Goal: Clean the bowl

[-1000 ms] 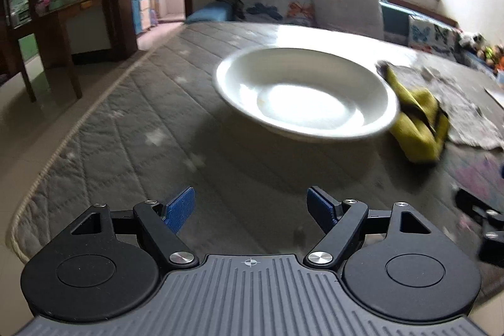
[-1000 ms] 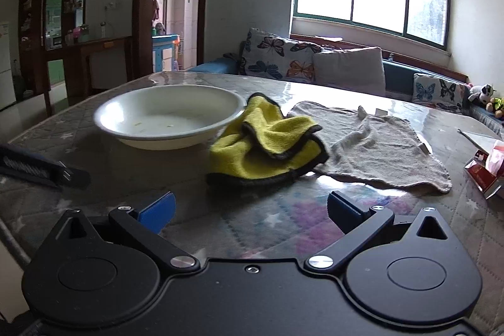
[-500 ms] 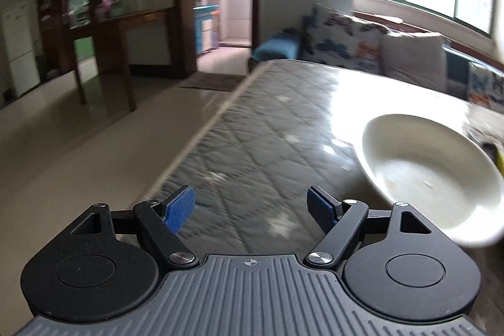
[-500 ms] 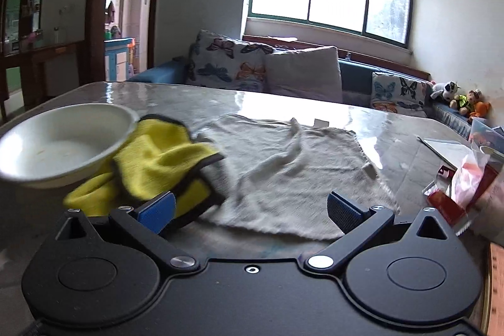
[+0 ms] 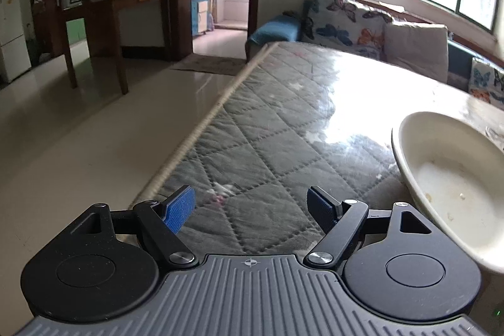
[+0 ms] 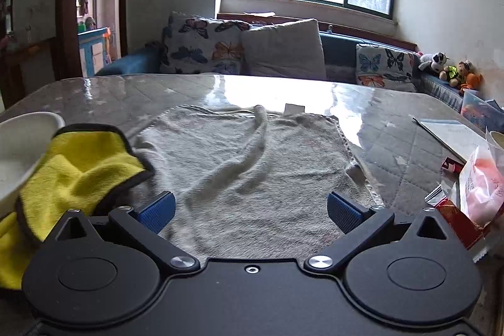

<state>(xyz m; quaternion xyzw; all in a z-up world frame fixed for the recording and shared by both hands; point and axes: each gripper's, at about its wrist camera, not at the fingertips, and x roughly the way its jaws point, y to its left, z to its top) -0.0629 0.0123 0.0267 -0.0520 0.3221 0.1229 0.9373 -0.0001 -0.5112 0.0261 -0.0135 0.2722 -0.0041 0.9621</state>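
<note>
A white bowl (image 5: 453, 178) with a few food crumbs inside sits on the quilted table at the right of the left wrist view; it also shows at the left edge of the right wrist view (image 6: 22, 144). My left gripper (image 5: 252, 207) is open and empty, just left of the bowl, pointing along the table's left side. A yellow cloth (image 6: 75, 169) with a dark border lies against the bowl. A grey towel (image 6: 252, 166) lies spread flat beside it. My right gripper (image 6: 250, 211) is open and empty, low over the grey towel's near edge.
The table's left edge (image 5: 195, 134) drops to the tiled floor. A red packet and a plastic bag (image 6: 472, 194) lie at the right, with papers (image 6: 447, 131) behind. A sofa with cushions (image 6: 277, 52) stands beyond the table.
My left gripper has swung left, so the bowl slid from the centre to the right edge of its view. My right gripper has swung right, from the yellow cloth to the grey towel.
</note>
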